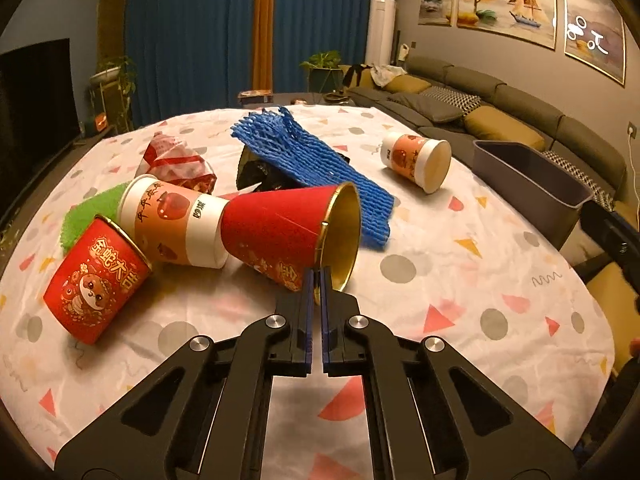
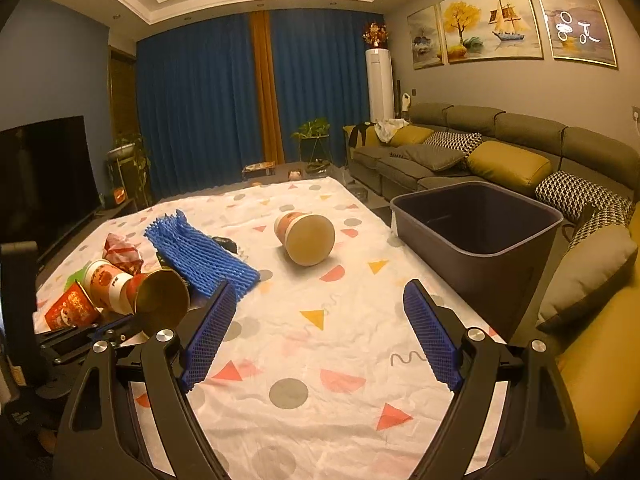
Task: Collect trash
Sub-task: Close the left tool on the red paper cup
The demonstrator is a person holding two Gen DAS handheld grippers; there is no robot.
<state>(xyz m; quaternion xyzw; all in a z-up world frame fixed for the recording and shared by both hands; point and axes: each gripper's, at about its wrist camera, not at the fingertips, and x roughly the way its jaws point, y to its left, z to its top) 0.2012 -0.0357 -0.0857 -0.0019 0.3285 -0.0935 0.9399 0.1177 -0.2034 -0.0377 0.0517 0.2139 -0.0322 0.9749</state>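
Left gripper (image 1: 319,280) pressed together on the lower gold rim of a toppled red paper cup with a gold lining (image 1: 280,236), one finger outside the wall, the other seemingly just inside the mouth, though hard to be sure at that angle. Cup lying on its side on the white tablecloth with coloured triangles and grey dots (image 1: 460,280), mouth turned toward the camera. Touching its base, a white-and-orange paper cup with an apple print (image 1: 176,224), also on its side; just beside that, a second red paper cup with a cartoon print (image 1: 96,280), tilted. Behind these, a crumpled red-and-clear plastic wrapper (image 1: 176,160), a green scrubby patch (image 1: 92,212), and a blue foam mesh sleeve (image 1: 316,172) draped over something black. Well apart, another white-and-orange cup (image 2: 306,238) lying alone near mid-table. Right gripper (image 2: 320,296) spread wide over bare cloth, nothing between its blue pads. Dark grey plastic bin (image 2: 476,236) standing at the table's right edge, beside the sofa (image 2: 500,152).
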